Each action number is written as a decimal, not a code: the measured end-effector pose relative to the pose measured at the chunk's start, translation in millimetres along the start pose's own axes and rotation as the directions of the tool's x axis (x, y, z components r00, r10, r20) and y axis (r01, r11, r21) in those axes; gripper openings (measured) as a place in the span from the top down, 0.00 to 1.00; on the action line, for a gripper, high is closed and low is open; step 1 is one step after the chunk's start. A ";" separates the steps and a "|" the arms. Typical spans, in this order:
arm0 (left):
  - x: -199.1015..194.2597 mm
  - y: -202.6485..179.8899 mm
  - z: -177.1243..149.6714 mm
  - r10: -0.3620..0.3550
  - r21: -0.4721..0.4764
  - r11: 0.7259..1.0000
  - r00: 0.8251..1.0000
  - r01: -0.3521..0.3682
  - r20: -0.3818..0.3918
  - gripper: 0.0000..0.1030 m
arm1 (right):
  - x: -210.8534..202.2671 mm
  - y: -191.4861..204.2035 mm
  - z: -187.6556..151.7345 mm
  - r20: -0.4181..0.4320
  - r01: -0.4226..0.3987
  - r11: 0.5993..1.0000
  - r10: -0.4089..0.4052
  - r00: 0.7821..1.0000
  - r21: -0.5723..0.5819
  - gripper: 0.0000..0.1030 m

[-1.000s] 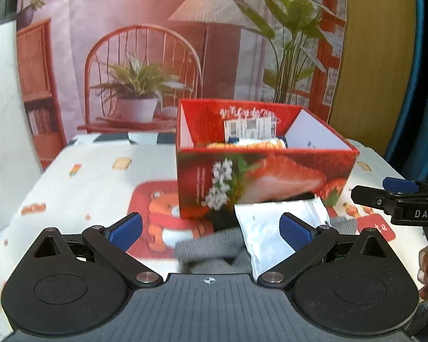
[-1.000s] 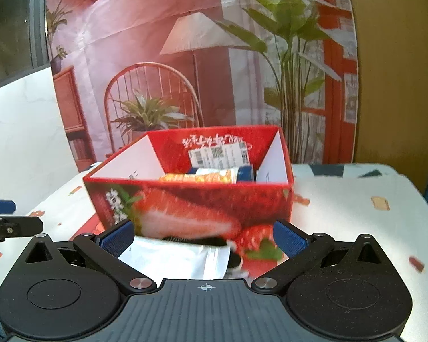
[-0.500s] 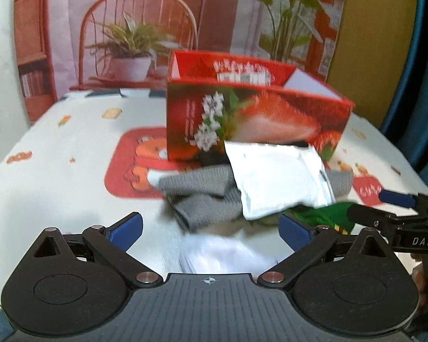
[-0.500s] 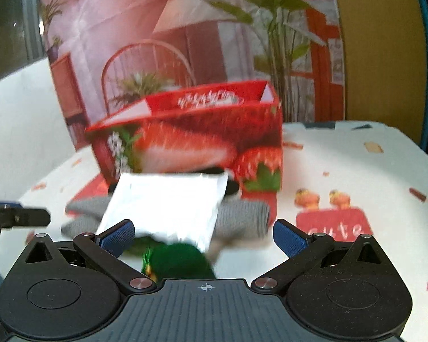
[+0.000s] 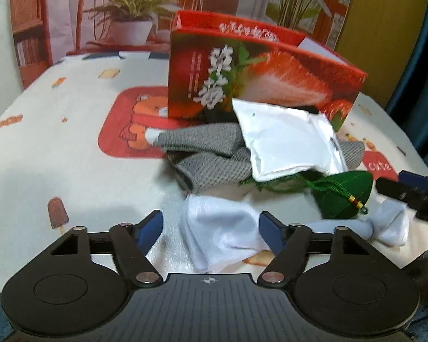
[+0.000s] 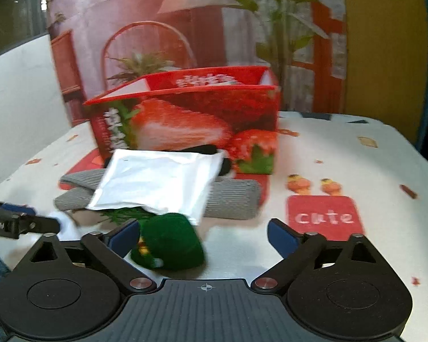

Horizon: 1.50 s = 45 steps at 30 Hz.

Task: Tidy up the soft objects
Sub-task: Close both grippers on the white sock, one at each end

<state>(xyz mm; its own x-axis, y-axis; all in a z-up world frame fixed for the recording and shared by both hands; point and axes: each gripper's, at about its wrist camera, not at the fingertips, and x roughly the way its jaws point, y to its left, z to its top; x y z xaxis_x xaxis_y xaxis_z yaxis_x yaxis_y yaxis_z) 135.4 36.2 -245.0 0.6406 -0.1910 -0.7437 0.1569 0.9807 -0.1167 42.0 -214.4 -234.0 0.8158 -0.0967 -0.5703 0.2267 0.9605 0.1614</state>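
left gripper [image 5: 211,229]: jaws standing apart, holding nothing, with the white cloth [image 5: 219,233] lying on the worktop [image 5: 57,154] between them. right gripper [image 6: 202,235]: jaws also standing wide apart and empty, with the green pouch [image 6: 168,242] sitting just inside the left finger.

handling, as a judgement: the white cloth is looking thin, limp and very light, so it is likely draping and trailing when lifted; a bunched fold near its middle is offering the surest hold. the green pouch is appearing small, padded and light; its body is giving a better hold than its cord [image 5: 328,189], which is looking loose and slippery. the white packet [image 5: 285,142] is lying on top of the pile, smooth and probably slick, best pinched at a sealed edge. the grey knit [image 5: 211,154] is lying under it, thick and pliable, likely sagging on both sides of any pinch. something dark is showing behind the packet, too hidden to name.

count on the worktop: one green pouch, one white packet, one red box [image 5: 259,71] standing open behind the pile. the grey knit is showing as two rolls, possibly a pair. the white cloth is showing as two bunches, the second [image 5: 385,225] near the right gripper; whether they are joined cannot be told.
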 end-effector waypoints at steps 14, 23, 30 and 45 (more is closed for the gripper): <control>13.6 5.6 -2.7 0.074 -0.008 0.997 0.996 -0.074 -0.049 0.66 | 4.6 -12.2 -9.1 -0.119 -0.035 0.998 0.040 0.992 0.044 0.31; 12.6 20.2 0.6 0.135 -0.084 0.987 0.990 -0.138 -0.043 0.66 | 12.2 1.5 -15.8 -0.209 -0.086 0.996 0.080 0.975 -0.018 0.31; 14.6 22.8 2.9 0.157 -0.101 0.982 0.987 -0.161 -0.042 0.66 | 14.7 4.5 -18.2 -0.239 -0.123 0.992 0.113 0.964 -0.025 0.32; 13.5 14.6 1.0 0.148 -0.049 0.987 0.988 -0.150 -0.044 0.48 | 19.5 -11.6 -16.0 -0.203 -0.091 0.995 0.098 0.974 0.042 0.66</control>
<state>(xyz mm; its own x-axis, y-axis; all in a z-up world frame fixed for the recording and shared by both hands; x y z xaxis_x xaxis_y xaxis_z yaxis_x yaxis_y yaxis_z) 147.1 47.8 -256.1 0.6232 -0.0417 -0.7810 0.0216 0.9991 -0.0361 46.7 -223.3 -259.9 0.7086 0.0528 -0.7036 0.1736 0.9535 0.2465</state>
